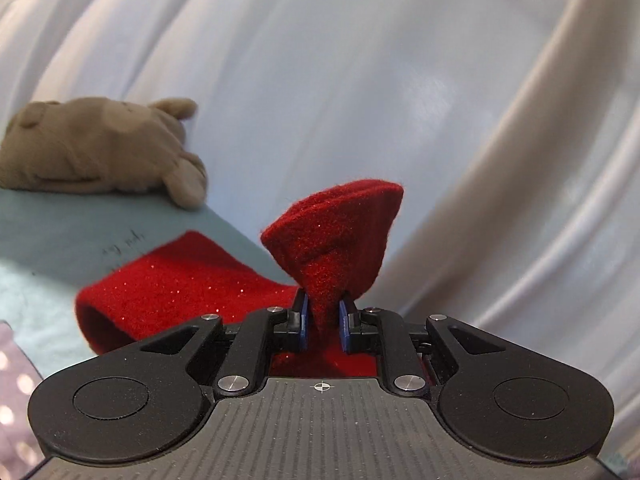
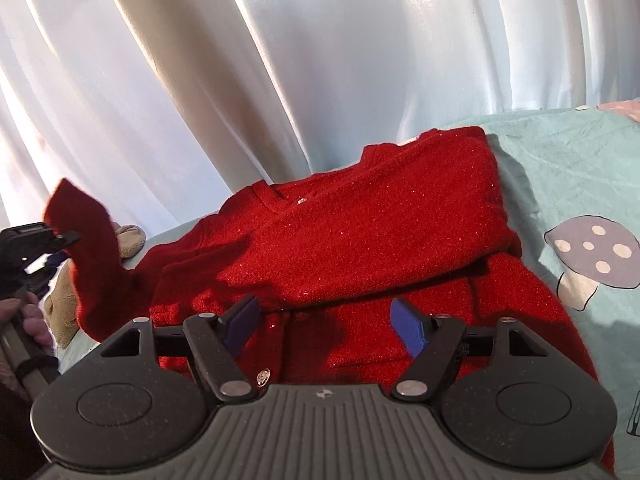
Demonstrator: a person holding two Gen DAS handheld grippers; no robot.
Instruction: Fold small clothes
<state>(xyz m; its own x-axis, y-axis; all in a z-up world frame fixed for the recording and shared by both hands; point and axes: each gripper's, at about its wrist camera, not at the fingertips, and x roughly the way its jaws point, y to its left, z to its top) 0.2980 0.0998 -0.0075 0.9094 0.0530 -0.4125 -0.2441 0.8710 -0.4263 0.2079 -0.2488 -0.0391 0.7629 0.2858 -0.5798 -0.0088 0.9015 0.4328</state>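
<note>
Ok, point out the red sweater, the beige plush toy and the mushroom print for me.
red sweater (image 2: 360,232): right wrist view, on the folded upper body.
beige plush toy (image 1: 92,148): left wrist view, on its body.
mushroom print (image 2: 590,246): right wrist view, on the cap with white dots.

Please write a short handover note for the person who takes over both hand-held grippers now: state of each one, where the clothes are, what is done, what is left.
Left hand-held gripper: shut on a sleeve end of the red sweater, lifted off the bed.
Right hand-held gripper: open, holding nothing, over the sweater's lower front.
Sweater: lies on the mint bedsheet; one side looks already folded across the chest.
Nearby: brown plush toy on the bed by the white curtain.
Done: apparently the first sleeve fold.
Left: probably lay the held sleeve over the body, then fold the sweater in half and smooth it.
</note>
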